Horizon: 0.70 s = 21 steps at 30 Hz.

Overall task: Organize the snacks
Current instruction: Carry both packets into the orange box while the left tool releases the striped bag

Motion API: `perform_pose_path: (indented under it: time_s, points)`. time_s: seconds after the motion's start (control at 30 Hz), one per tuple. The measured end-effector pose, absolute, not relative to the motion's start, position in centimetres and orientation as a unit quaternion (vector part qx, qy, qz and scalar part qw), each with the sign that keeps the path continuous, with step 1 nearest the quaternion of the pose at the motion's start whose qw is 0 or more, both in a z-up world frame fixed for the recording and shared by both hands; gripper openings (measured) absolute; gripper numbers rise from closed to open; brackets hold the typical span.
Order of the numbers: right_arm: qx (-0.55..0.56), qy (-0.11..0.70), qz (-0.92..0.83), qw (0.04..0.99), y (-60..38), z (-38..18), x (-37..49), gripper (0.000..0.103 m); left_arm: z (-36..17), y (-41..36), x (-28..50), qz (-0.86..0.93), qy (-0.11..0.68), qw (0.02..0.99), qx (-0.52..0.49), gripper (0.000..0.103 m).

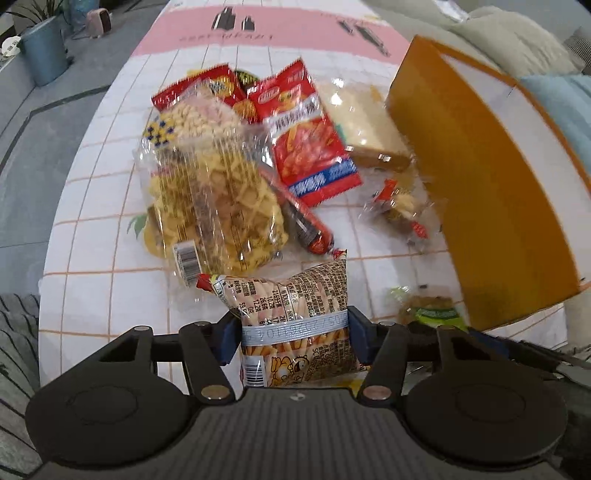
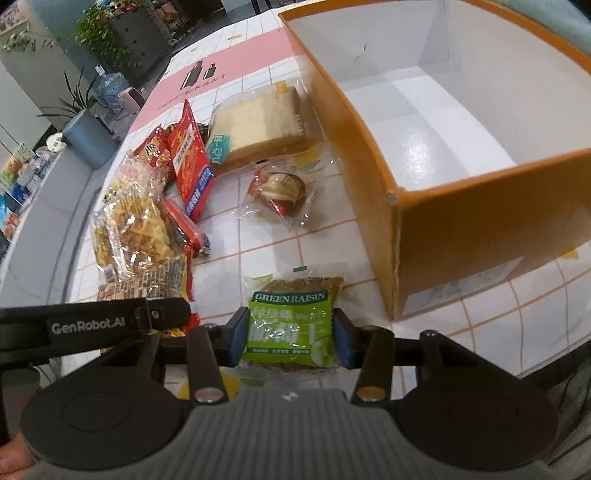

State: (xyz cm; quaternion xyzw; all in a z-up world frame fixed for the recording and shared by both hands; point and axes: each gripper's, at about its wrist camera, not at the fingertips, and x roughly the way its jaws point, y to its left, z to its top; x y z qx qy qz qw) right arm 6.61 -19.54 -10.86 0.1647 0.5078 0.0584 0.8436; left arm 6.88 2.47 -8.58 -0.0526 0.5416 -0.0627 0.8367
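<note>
My left gripper point(image 1: 293, 332) is shut on a small pack of snack sticks point(image 1: 291, 295), held above the near table edge. My right gripper point(image 2: 288, 334) is shut on a green raisin cake pack point(image 2: 291, 317), just left of the orange box point(image 2: 480, 206), which is open and empty. The green pack point(image 1: 432, 310) shows at the lower right in the left wrist view, beside the box point(image 1: 480, 177). Loose snacks lie on the table: a clear bag of yellow crisps point(image 1: 218, 199), a red packet point(image 1: 310, 144), a sausage point(image 1: 306, 221), wrapped bread point(image 2: 266, 125) and a small wrapped cake point(image 2: 282, 192).
The table has a white tiled cloth point(image 1: 92, 221) with a pink band point(image 1: 258, 33) at the far end. A blue planter point(image 2: 86, 136) stands on the floor at the left. A sofa point(image 1: 517, 44) lies behind the box.
</note>
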Motion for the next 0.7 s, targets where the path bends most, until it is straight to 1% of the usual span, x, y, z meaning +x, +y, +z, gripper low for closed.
perform_pose_path:
  time_s: [0.3, 0.5, 0.7]
  points:
    - [0.196, 0.513, 0.095, 0.830, -19.8, -10.4, 6.2, 0.046, -6.1, 4.9, 5.9, -0.091, 0.500, 0.851, -0.129, 0.066]
    - [0.198, 0.523, 0.123, 0.820, -19.3, -10.3, 6.0, 0.046, -4.0, 5.6, 5.1, -0.117, 0.447, 0.872, -0.160, 0.066]
    - [0.197, 0.501, 0.155, 0.829, -19.3, -9.1, 5.6, 0.046, -2.9, 6.9, 4.6, -0.127, 0.421, 0.875, -0.202, 0.066]
